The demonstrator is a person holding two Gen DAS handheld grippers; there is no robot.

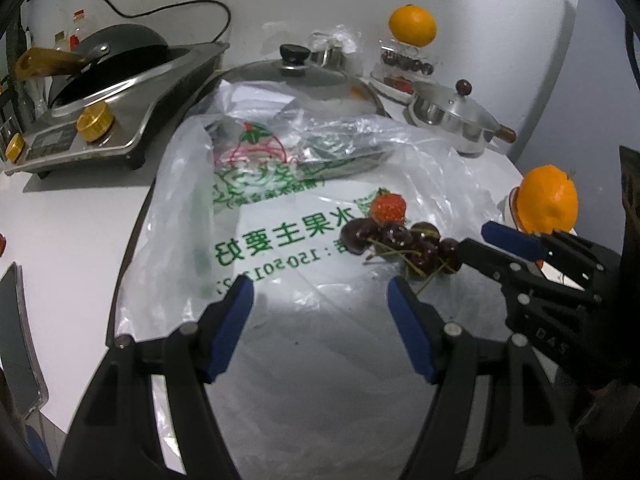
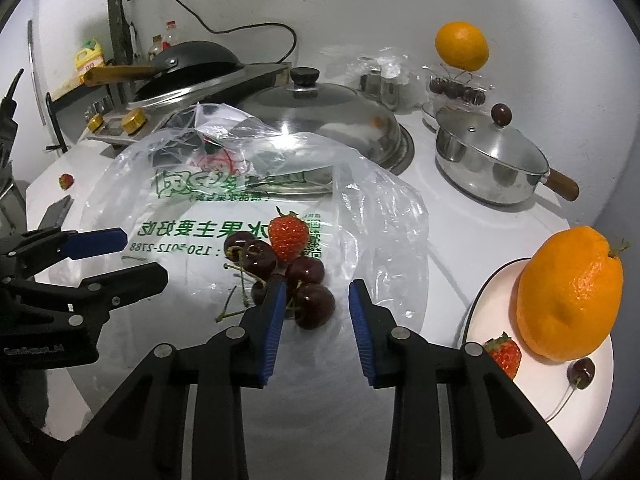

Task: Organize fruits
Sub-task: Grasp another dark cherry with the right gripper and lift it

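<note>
1. Worktop scene: a clear plastic bag (image 2: pixel 224 200) with green print lies flat on the white counter (image 2: pixel 460 216). It serves as a mat for loose fruit.
2. On the bag sit a strawberry (image 2: pixel 289 237) and a cluster of dark cherries (image 2: pixel 288 276); their stems tangle together, so they lie as one clump.
3. Right gripper (image 2: pixel 316 322): jaws narrowed but apart. The nearest cherry (image 2: pixel 315 305) sits between the blue pads without being pressed, and the left pad tip is in among the stems. Nothing held yet, by my reading.
4. Left gripper (image 1: pixel 320 320): roughly half open, holding nothing. It hovers over the bare bag, near the clump's left side, perhaps to pin the bag while the other picks.
5. Sorting target, likely: a white plate (image 2: pixel 532 400) at the right, already holding an orange (image 2: pixel 568 296), a strawberry (image 2: pixel 504 354) and one cherry (image 2: pixel 582 372). Mixed fruit there suggests each plate gets one of each kind.
6. Further back, a second orange (image 2: pixel 462 46) rests on a clear box of dark fruit (image 2: pixel 458 88).
7. A stray strawberry (image 2: pixel 66 181) lies on the counter at far left.
8. Risk: tangled stems may drag neighbouring cherries along when one is lifted.
9. Clutter behind: a pot lid (image 2: pixel 320 120), a saucepan (image 2: pixel 488 160) and a cooker with a wok (image 2: pixel 192 68).
</note>
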